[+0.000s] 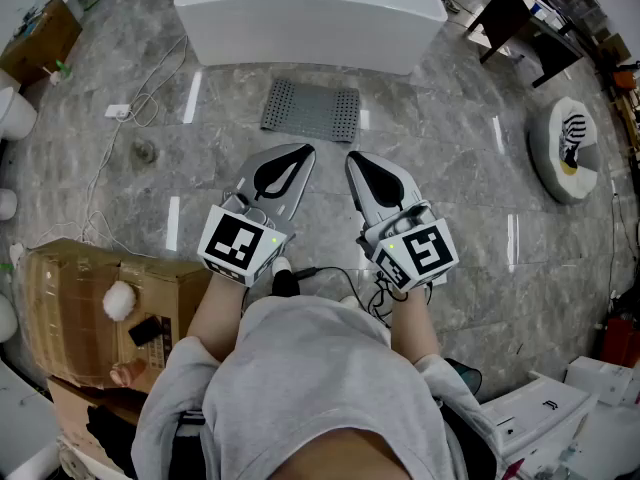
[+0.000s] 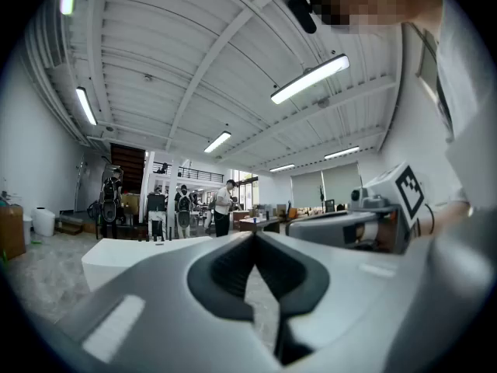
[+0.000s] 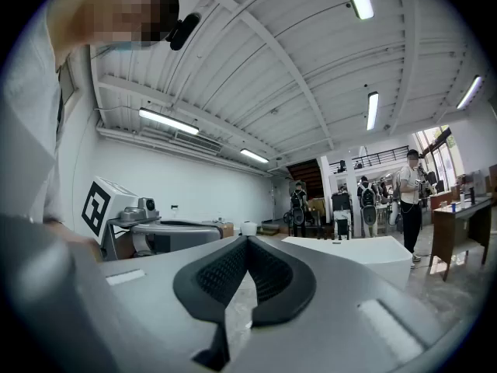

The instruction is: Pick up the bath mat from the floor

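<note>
A grey perforated bath mat [image 1: 311,109] lies flat on the marble floor just in front of a white bathtub [image 1: 310,13]. My left gripper [image 1: 304,151] is held at waist height, short of the mat, its jaws shut with nothing between them. My right gripper [image 1: 353,158] hangs beside it, also shut and empty. In the left gripper view the left gripper [image 2: 254,235] points level across the room, with the right gripper's marker cube [image 2: 404,193] at its right. In the right gripper view the right gripper [image 3: 247,241] shows closed tips, and the tub [image 3: 353,252] lies beyond.
An open cardboard box [image 1: 95,313] stands at my left. A white cable [image 1: 140,98] trails over the floor. A round white cushion [image 1: 568,148] lies at the right, dark desks [image 1: 520,18] at the back right. Several people [image 2: 182,208] stand far off.
</note>
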A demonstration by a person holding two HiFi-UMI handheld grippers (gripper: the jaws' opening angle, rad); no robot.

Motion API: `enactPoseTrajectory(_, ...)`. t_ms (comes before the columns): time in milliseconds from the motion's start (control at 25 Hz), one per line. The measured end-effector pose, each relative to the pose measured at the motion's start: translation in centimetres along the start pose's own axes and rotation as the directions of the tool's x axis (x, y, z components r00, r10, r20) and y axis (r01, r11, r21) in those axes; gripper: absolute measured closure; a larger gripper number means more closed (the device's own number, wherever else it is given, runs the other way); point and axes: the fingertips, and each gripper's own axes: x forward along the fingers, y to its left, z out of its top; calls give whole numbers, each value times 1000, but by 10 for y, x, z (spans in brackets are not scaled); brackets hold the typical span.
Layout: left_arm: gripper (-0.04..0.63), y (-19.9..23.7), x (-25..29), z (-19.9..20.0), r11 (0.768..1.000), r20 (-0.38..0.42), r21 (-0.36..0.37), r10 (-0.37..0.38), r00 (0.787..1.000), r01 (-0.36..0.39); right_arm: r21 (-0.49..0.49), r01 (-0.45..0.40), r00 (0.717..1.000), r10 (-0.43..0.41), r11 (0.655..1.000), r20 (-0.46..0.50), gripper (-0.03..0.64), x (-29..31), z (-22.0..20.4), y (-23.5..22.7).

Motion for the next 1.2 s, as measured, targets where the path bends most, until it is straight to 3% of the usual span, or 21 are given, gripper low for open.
enactPoseTrajectory(1200,595,73,7,-14,998,-4,-8,-70,998,70,39,101,995,-101,994,6,618,58,-7,2)
